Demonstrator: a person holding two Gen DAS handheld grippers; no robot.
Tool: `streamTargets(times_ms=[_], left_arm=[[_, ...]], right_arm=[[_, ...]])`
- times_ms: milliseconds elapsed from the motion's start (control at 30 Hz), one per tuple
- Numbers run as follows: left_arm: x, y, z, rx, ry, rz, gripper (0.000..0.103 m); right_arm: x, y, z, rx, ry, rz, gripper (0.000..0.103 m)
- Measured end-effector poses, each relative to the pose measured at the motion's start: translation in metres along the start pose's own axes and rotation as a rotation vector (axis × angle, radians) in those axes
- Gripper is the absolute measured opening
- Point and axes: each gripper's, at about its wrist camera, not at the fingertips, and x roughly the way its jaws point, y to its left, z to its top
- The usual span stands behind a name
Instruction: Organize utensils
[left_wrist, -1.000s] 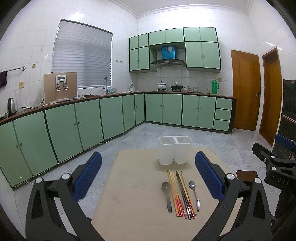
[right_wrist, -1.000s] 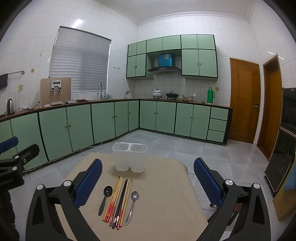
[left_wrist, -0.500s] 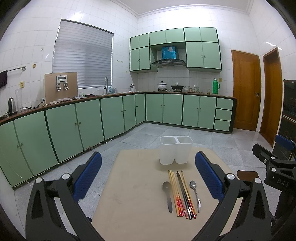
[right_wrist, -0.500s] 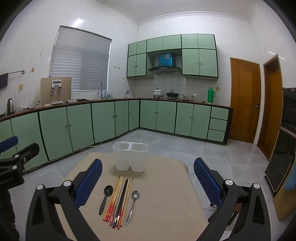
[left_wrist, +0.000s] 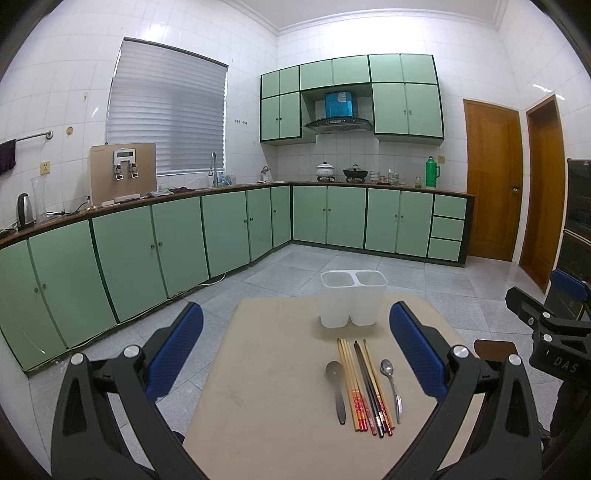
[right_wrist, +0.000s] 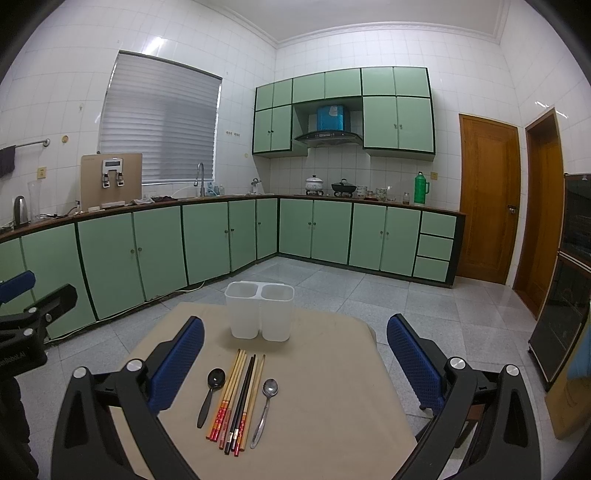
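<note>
A: How much room do we have around the table (right_wrist: 332, 424)?

B: Bare grey floor lies on its far and right sides, with the green cabinets (right_wrist: 207, 243) well back. The far right corner of the tabletop looks cut off at an angle. The white two-compartment holder (right_wrist: 259, 311) stands near the far edge; just in front of it lie the chopsticks (right_wrist: 236, 398), bundled side by side, a black spoon (right_wrist: 210, 391) to their left and a metal spoon (right_wrist: 265, 410) to their right.

A: And our fingers?

B: We see the left gripper (left_wrist: 295, 350) spread wide above the near table, blue pads (left_wrist: 173, 350) touching nothing. The right gripper (right_wrist: 295, 354) is spread just as wide, empty too, with the utensils lying between its pads in view.
</note>
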Motion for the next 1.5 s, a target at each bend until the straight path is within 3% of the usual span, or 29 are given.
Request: streamTargets(times_ms=[667,1033,1267,1500], left_arm=[[0.019,0.005,-0.005,0.003,0.044,0.016,0.098],[0.085,0.012,-0.042,0.039,0.232,0.036,0.098],[0.142,0.012,-0.08,0.052,0.396,0.023,0.098],[0.196,0.002,-0.1,0.082,0.497,0.011,0.098]], right_arm=[[0.016,-0.003,-0.012,0.008,0.049,0.007,0.097],[0.075,-0.013,-0.054,0.029,0.241,0.033,0.096],[0.137,-0.009,-0.087,0.022,0.411,0.095,0.089],[0.208,-0.006,-0.104,0.039,0.568,0.164,0.073]])
